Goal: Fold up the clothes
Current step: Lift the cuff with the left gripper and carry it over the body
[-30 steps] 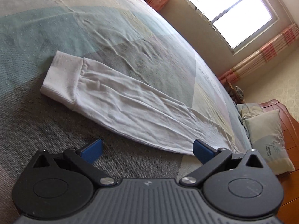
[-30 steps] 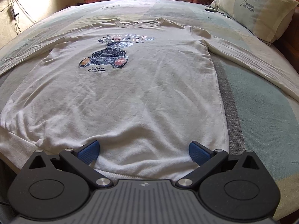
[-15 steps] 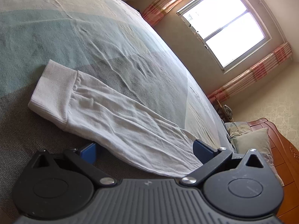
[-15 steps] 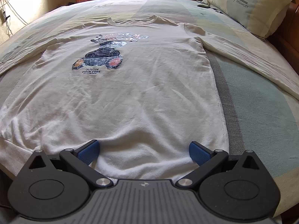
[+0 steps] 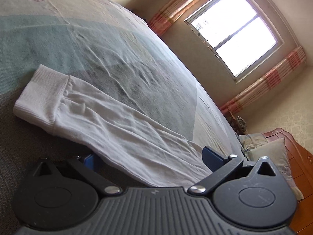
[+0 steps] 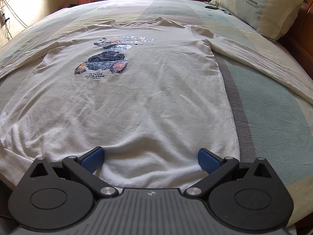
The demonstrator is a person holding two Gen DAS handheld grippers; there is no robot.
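Observation:
A white long-sleeved shirt (image 6: 137, 98) with a dark bear print lies flat, face up, on the bed, collar far from me. My right gripper (image 6: 149, 159) is open, its blue pads straddling the shirt's bottom hem near its middle. In the left wrist view one sleeve (image 5: 117, 121) with a ribbed cuff (image 5: 41, 92) lies stretched across the bedspread. My left gripper (image 5: 150, 158) is open, its jaws straddling the sleeve partway up; the left pad (image 5: 90, 160) is partly hidden under the fabric edge.
The bedspread (image 6: 273, 101) has teal, grey and cream patches. A pillow (image 6: 262, 7) leans on the wooden headboard (image 6: 299, 45) at the right. A window (image 5: 232, 33) with striped curtains is beyond the bed. Cables hang on the left wall (image 6: 5, 19).
My left gripper has moved in over the sleeve, which now lies between its jaws. My right gripper has edged forward over the hem. Both stay open.

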